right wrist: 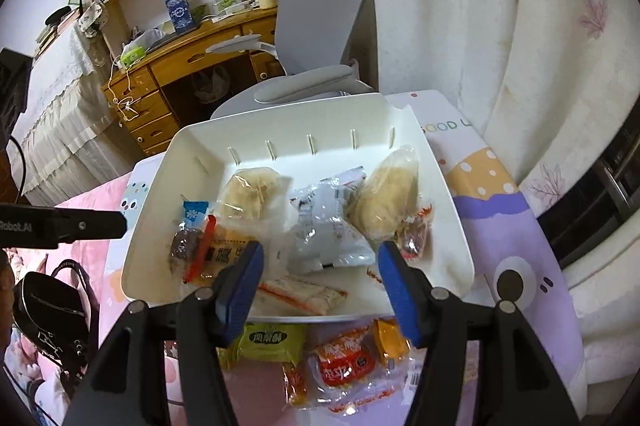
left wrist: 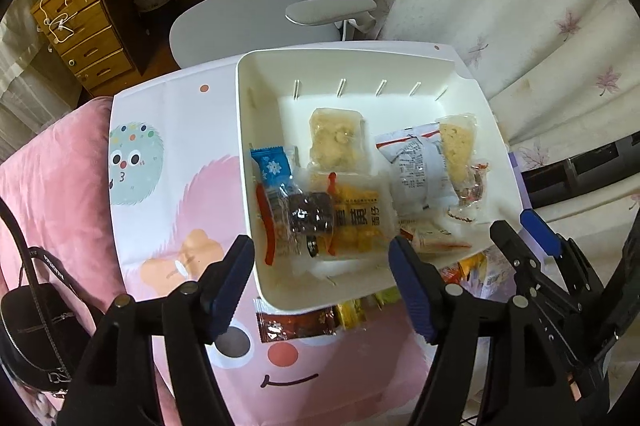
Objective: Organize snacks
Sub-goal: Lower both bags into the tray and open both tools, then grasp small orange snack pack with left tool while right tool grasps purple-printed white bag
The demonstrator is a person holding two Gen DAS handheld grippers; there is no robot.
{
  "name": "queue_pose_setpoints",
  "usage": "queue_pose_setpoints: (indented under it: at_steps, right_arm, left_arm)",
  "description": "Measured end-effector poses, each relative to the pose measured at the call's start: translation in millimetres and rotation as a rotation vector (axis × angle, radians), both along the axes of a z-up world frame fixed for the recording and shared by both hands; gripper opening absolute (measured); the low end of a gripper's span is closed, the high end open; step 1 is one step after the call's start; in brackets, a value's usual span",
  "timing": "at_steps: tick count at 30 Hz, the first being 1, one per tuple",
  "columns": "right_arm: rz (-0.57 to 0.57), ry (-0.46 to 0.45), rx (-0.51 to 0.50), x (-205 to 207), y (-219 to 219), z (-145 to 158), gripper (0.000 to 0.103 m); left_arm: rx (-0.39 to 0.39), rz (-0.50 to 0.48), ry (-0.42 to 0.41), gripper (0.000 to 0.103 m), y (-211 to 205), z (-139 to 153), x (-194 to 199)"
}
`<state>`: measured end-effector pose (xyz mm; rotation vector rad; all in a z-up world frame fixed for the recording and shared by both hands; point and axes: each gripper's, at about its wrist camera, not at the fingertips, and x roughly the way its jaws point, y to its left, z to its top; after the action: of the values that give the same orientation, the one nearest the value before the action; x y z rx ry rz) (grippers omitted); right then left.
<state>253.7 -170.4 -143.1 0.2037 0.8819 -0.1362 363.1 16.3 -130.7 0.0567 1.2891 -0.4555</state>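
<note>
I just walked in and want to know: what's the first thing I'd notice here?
The big white bin in the middle, filled with wrapped snacks like the pale puffy cake at its right side. More packets wait in front of it, such as the green one and the red one. Two open, empty claws, left and right, hover over the bin's near edge.

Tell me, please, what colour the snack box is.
The snack box is plain white, clearest in the right wrist view.

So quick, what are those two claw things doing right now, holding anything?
Left gripper: open, holding nothing, above the bin.
Right gripper: open, holding nothing.
</note>
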Motion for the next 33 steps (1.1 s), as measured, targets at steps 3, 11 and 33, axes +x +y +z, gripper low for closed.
queue_pose_setpoints:
  at_steps: [3, 11, 33]
  right_arm:
    - [-0.019, -0.003, 0.009, -7.6, -5.1, 2.8, 0.06]
    - [-0.089, 0.027, 0.06, -37.7, -22.3, 1.6, 0.06]
    - [-0.147, 0.163, 0.13, -105.9, -55.9, -53.1, 0.073]
  left_arm:
    - [-0.01, 0.004, 0.011, 0.072, 2.5, 3.9, -8.0]
    - [-0.027, 0.004, 0.049, 0.075, 6.9, 7.4, -42.3]
    - [-0.063, 0.039, 0.148, 0.078, -21.4, -65.4, -119.1]
